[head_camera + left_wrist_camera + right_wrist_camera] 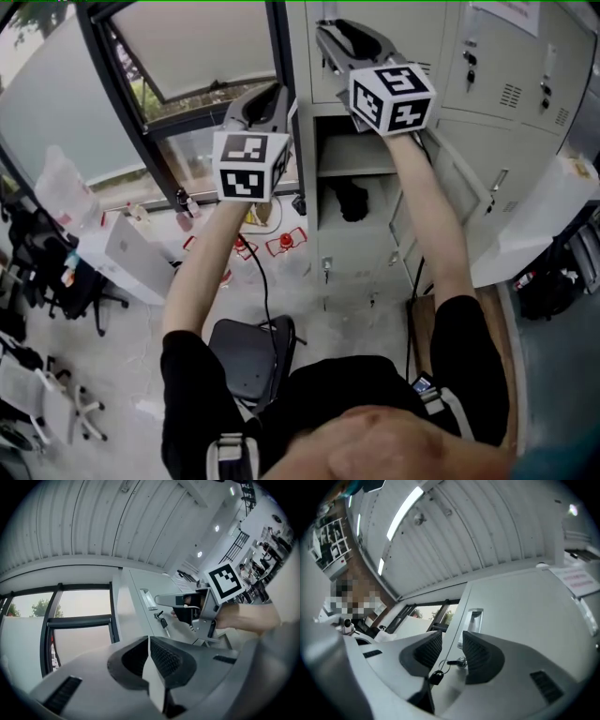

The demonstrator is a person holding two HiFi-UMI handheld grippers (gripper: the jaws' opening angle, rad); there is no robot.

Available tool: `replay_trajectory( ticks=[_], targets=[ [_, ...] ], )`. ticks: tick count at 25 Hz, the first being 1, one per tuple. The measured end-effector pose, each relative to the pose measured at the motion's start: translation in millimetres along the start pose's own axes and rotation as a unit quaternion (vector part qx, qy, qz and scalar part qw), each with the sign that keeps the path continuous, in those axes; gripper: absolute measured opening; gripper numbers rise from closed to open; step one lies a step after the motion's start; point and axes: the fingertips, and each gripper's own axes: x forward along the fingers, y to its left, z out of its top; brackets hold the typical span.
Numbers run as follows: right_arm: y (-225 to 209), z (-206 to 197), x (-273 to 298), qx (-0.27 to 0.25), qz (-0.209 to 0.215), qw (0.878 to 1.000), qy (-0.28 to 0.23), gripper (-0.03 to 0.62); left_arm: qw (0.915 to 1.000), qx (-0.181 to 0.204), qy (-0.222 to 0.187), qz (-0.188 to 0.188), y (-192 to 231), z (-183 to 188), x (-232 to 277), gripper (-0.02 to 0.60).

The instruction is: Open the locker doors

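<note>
In the head view both arms reach up at a bank of grey lockers (487,56). The right gripper (330,36) is at the top door of the left column, directly above a compartment (356,141) that already stands open. The left gripper (277,92) hangs just beside the bank's left corner. The left gripper view shows its jaws closed tip to tip. A thin pale sliver (154,677) sits in the seam, and I cannot tell whether it is something pinched or part of the gripper, so I judge this hand idle. Beyond the jaws are the recessed handle (147,599) and, just below it, the key (161,620). In the right gripper view the jaws stand well apart, with the key (457,663) and its dangling fob (436,677) between them and neither pad touching. The handle (473,618) sits just past the key, near the left edge of the door (525,611), which looks closed. With key and handle at that edge, the hinge is probably on the right. If the lock needs turning, the pads should close flat on the key's head, not the fob, and twist about the key's own axis without levering it. The pull should then draw the free left edge outward in an arc, not straight back, with the left gripper kept out of the door's path.
</note>
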Motion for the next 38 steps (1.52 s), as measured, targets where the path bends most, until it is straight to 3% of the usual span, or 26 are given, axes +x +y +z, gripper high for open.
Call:
replay_trajectory(
  ticks=[4, 10, 29, 33, 38],
  targets=[
    [-8.3, -3.5, 13.6, -0.031, 0.000, 0.999, 0.042, 0.133, 1.0000, -0.005, -0.004, -0.008, -1.9, -1.5, -0.8, 0.009],
    [-23.2, -11.0, 26.2, 0.007, 0.010, 0.997, 0.072, 0.132, 0.9999, -0.006, -0.011, -0.005, 7.4, -1.4, -2.8, 0.009],
    [-17.9, -3.6, 48.2, 0.026, 0.020, 0.995, 0.099, 0.132, 0.9988, -0.019, -0.035, -0.027, 3.6, 9.5, 10.8, 0.009],
    [-18.4, -1.1, 47.1, 0.055, 0.033, 0.994, 0.092, 0.132, 0.9989, -0.018, -0.035, -0.027, 0.8, 10.1, 10.8, 0.009],
    [-12.0, 4.0, 39.5, 0.053, 0.053, 0.993, 0.091, 0.132, 0.9989, -0.023, -0.033, -0.024, -0.6, 11.2, 8.2, 0.009]
  ],
)
